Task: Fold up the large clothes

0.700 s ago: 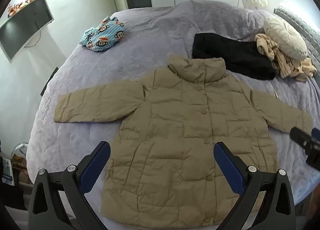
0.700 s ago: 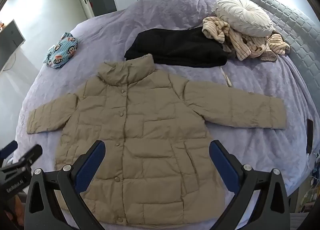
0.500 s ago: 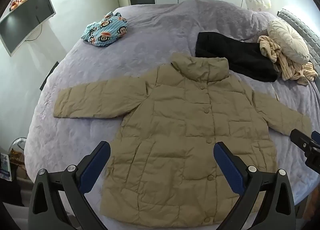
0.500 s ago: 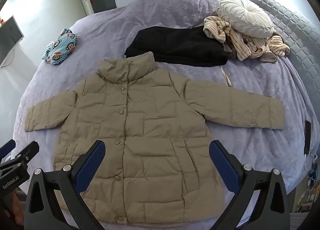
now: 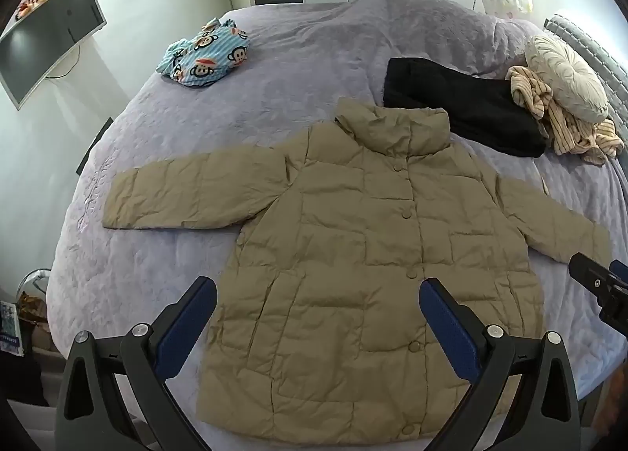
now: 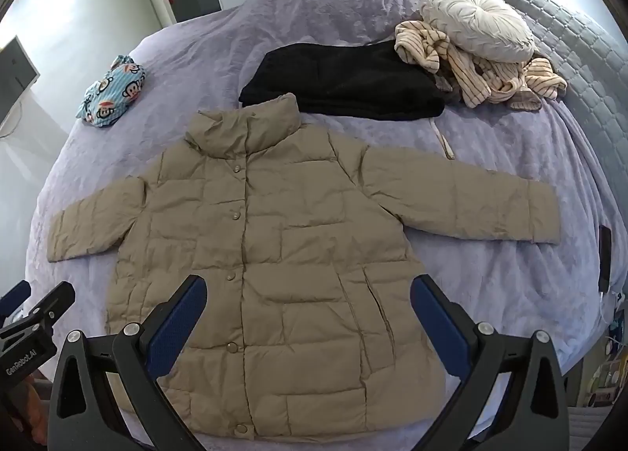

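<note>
Both claws stand spread wide with nothing between their blue pads: left gripper point(image 5: 317, 313) and right gripper point(image 6: 309, 306) fill the bottom of their views, tilted down over the padded jacket point(image 5: 365, 254). It lies flat and buttoned in the middle of the lilac bed point(image 5: 298, 58), sleeves stretched out to either side. Upper left sits a crumpled monkey-print garment point(image 5: 204, 58); right of the collar, a folded black garment point(image 5: 463, 113); further right, a striped top point(image 5: 565, 125) under a round cushion point(image 5: 565, 78).
</note>
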The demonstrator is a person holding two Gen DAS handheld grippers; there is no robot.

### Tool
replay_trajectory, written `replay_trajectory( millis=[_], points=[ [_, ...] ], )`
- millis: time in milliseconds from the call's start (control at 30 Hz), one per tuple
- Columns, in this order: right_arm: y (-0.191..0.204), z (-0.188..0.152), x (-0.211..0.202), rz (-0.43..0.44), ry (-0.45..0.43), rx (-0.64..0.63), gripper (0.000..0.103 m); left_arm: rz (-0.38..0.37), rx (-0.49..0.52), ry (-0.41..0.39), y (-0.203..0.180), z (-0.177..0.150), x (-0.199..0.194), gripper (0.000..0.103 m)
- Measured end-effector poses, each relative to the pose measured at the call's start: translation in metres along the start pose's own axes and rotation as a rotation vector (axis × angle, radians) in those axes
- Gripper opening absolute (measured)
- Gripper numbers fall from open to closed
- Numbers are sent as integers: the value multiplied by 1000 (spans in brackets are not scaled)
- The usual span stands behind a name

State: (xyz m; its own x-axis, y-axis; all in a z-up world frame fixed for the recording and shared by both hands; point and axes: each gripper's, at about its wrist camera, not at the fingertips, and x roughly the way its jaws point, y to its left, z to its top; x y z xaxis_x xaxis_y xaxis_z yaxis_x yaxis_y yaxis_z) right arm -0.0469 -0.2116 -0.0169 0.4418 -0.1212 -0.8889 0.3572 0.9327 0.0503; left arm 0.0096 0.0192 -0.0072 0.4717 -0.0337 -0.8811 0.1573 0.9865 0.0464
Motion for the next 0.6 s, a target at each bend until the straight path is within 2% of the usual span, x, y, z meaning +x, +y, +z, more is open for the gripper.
replay_trajectory(
  millis=[600],
  points=[
    [1, 2, 10, 10, 25, -4, 103, 3, 6, 18, -1, 1, 8, 103]
  ],
)
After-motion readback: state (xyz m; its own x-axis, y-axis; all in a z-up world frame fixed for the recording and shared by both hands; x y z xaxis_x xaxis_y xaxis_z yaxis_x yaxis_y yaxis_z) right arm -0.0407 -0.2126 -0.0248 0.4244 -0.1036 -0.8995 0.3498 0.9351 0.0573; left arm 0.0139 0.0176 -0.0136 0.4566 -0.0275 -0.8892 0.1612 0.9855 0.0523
